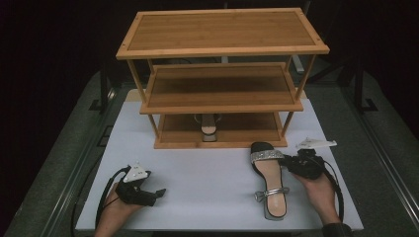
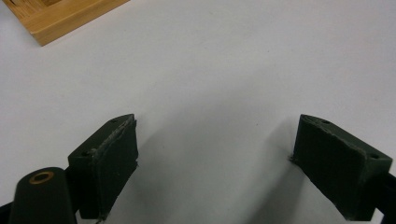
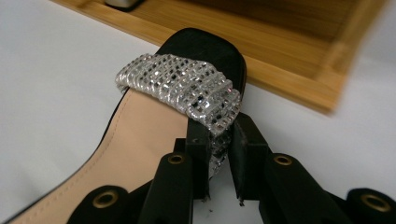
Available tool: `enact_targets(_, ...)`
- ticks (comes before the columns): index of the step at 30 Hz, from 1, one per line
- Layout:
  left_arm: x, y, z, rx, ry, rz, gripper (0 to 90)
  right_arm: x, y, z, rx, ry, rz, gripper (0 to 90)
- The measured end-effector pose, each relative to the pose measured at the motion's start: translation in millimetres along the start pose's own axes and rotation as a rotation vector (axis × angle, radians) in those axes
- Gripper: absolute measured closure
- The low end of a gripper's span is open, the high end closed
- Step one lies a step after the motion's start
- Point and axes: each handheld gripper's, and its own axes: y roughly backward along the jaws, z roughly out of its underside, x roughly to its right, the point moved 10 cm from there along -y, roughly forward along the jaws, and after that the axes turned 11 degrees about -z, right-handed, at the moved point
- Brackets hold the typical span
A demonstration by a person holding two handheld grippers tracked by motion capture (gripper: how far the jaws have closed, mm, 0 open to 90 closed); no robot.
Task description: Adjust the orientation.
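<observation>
Right gripper clamped on the sandal's glittering strap

At the bottom centre of the frame the right gripper [image 3: 218, 140] has its two black jaws drawn close together, pinching the right end of the silver rhinestone strap [image 3: 180, 86] of a black sandal [image 3: 140, 135]. The sandal's tan insole runs from the lower left up to its black square toe at the upper centre. It lies on the white table [image 3: 51, 79], its toe just beside the wooden shelf base [image 3: 280, 65] that crosses the top and upper right.
</observation>
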Motion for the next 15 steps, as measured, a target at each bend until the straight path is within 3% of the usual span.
enact_targets(5,-0.3,0.0,0.2,-0.002,-0.002,0.001,13.3,-12.2,-17.9,-11.6,-0.010,0.024,-0.053,79.2)
enact_targets(9,-0.2,0.0,0.1,-0.002,-0.002,0.001,13.2,-28.7,-38.8,-22.1,-0.039,0.073,-0.084,81.0)
enact_targets(10,-0.1,-0.1,0.0,-0.001,0.000,0.001,13.2,-37.1,-50.6,-27.0,-0.052,0.107,-0.100,81.6)
enact_targets(15,0.0,-0.1,-0.1,-0.001,0.002,0.000,13.2,-53.7,-71.7,-36.7,-0.063,0.144,-0.140,82.1)
